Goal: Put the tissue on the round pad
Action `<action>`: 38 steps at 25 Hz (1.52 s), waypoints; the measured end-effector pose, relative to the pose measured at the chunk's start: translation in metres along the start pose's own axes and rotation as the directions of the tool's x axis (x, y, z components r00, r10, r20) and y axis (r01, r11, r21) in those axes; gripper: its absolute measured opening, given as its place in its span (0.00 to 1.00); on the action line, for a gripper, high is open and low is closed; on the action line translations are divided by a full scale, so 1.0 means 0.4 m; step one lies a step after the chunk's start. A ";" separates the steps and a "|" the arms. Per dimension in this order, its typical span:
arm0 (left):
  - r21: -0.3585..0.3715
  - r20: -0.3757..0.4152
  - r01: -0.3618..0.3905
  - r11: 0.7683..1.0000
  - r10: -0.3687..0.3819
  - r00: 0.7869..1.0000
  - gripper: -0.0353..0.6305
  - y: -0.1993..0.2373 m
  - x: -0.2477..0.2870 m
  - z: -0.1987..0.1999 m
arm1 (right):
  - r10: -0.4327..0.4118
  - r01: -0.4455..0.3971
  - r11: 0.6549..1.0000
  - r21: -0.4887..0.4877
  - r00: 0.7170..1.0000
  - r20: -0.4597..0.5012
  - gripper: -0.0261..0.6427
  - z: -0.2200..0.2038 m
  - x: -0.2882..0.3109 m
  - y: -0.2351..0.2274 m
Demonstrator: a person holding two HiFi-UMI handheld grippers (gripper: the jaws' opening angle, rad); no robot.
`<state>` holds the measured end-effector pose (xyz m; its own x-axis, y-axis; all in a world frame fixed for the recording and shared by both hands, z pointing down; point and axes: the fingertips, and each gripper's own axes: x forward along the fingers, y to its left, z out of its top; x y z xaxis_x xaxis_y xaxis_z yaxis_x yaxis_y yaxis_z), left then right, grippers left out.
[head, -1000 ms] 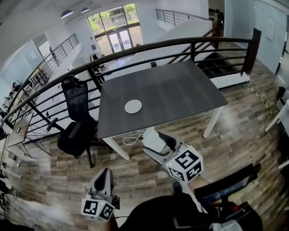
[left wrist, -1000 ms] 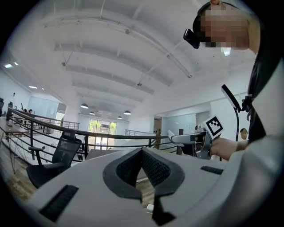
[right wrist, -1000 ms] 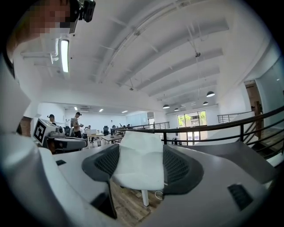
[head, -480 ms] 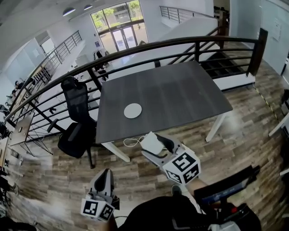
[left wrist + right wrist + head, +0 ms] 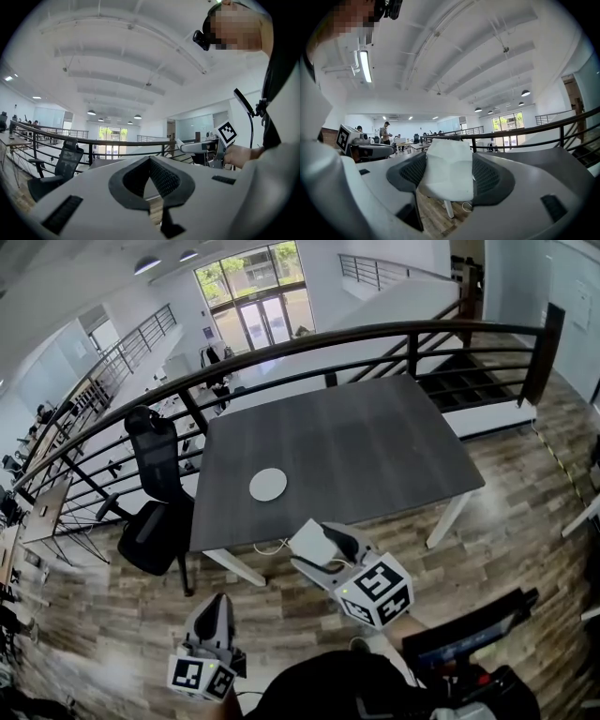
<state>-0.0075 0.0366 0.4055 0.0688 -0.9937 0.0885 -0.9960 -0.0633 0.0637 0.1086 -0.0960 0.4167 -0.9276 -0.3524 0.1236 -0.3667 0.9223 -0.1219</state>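
The round white pad (image 5: 268, 485) lies on the dark grey table (image 5: 375, 446), toward its near left part. My right gripper (image 5: 323, 549) hangs over the wooden floor just in front of the table's near edge, short of the pad. It is shut on a white folded tissue (image 5: 311, 540). In the right gripper view the tissue (image 5: 447, 171) fills the space between the dark pads (image 5: 490, 176). My left gripper (image 5: 217, 601) is low at the left, shut with nothing in it; its tips meet in the left gripper view (image 5: 150, 161).
A black office chair (image 5: 155, 493) stands at the table's left side. A black railing (image 5: 375, 334) runs behind the table. A white cable (image 5: 272, 545) lies on the floor by the near left leg. A black stand (image 5: 478, 629) is at my lower right.
The table and pad have slid a little left and lower in the head view. The right gripper still holds the tissue before the near edge, slightly lower. The left gripper has hardly moved.
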 end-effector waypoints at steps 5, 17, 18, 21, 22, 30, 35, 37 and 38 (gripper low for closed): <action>0.014 -0.007 -0.007 1.000 0.007 1.000 0.06 -0.009 0.017 0.009 | 0.017 -0.017 1.000 0.007 1.000 0.003 0.51 0.003 0.004 -0.005; 0.050 -0.029 0.009 0.999 -0.008 1.000 0.06 -0.018 0.008 0.033 | 0.015 -0.015 0.999 0.033 1.000 0.006 0.51 0.013 0.003 -0.003; 0.051 -0.028 0.012 0.999 -0.011 1.000 0.06 -0.018 0.011 0.038 | 0.013 -0.013 0.999 0.035 1.000 0.004 0.51 0.014 0.004 -0.007; 0.048 -0.026 0.019 0.999 -0.018 1.000 0.06 0.002 0.037 0.038 | 0.014 -0.013 0.999 0.034 1.000 -0.009 0.51 0.014 0.030 -0.024; 0.045 -0.024 0.023 0.999 -0.022 0.999 0.06 0.008 0.047 0.038 | 0.012 -0.011 0.999 0.032 1.000 -0.014 0.51 0.014 0.036 -0.029; 0.027 0.003 0.074 0.997 -0.074 0.997 0.06 0.140 0.095 0.060 | -0.050 0.051 0.999 0.019 0.999 -0.009 0.51 0.054 0.139 -0.022; 0.014 0.009 0.101 0.995 -0.101 0.995 0.06 0.255 0.129 0.044 | -0.091 0.091 0.996 0.019 0.996 -0.008 0.51 0.048 0.239 -0.018; 0.011 0.011 0.112 0.994 -0.112 0.994 0.06 0.277 0.139 0.043 | -0.102 0.103 0.994 0.022 0.995 -0.010 0.51 0.049 0.256 -0.019; 0.012 0.012 0.118 0.993 -0.118 0.993 0.06 0.289 0.143 0.044 | -0.109 0.110 0.994 0.021 0.994 -0.009 0.51 0.053 0.265 -0.018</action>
<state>-0.1195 -0.0291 0.4006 0.1856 -0.9803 0.0683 -0.9814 -0.1815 0.0621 0.0112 -0.1433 0.4100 -0.8813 -0.4498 0.1448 -0.4675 0.8746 -0.1288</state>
